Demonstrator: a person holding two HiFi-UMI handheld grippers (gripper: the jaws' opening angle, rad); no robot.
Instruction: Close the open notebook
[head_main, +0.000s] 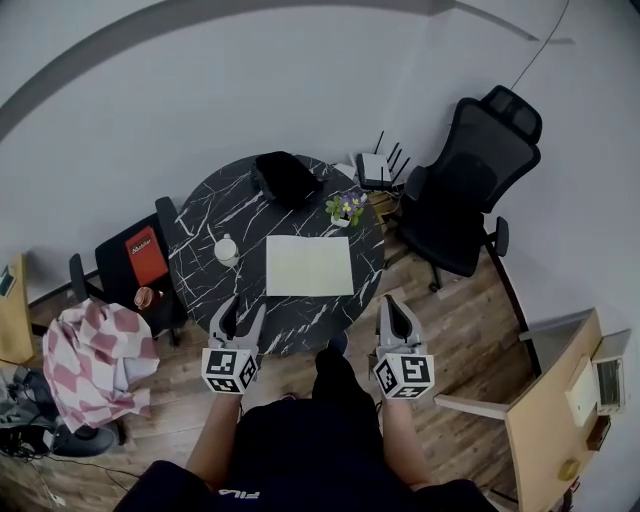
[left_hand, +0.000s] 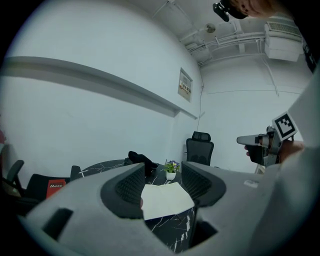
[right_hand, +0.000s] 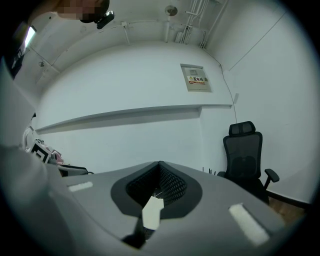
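Note:
The open notebook (head_main: 308, 265) lies flat with pale blank pages on the round black marble table (head_main: 205, 215), at its near middle. My left gripper (head_main: 243, 312) hovers at the table's near edge, left of the notebook; its jaws stand open and empty. In the left gripper view the notebook (left_hand: 165, 200) shows between the spread jaws of the left gripper (left_hand: 162, 168). My right gripper (head_main: 392, 305) hangs off the table's near right edge with its jaws together. In the right gripper view the right gripper (right_hand: 160, 165) is shut at the tips, and a pale sliver of the notebook (right_hand: 151, 212) shows below.
On the table stand a white mug (head_main: 227, 250), a black bag (head_main: 285, 177) and a small flower pot (head_main: 345, 210). A black office chair (head_main: 470, 190) is at the right, a chair with a red item (head_main: 140, 255) at the left, and a checked cloth (head_main: 95, 360) nearer.

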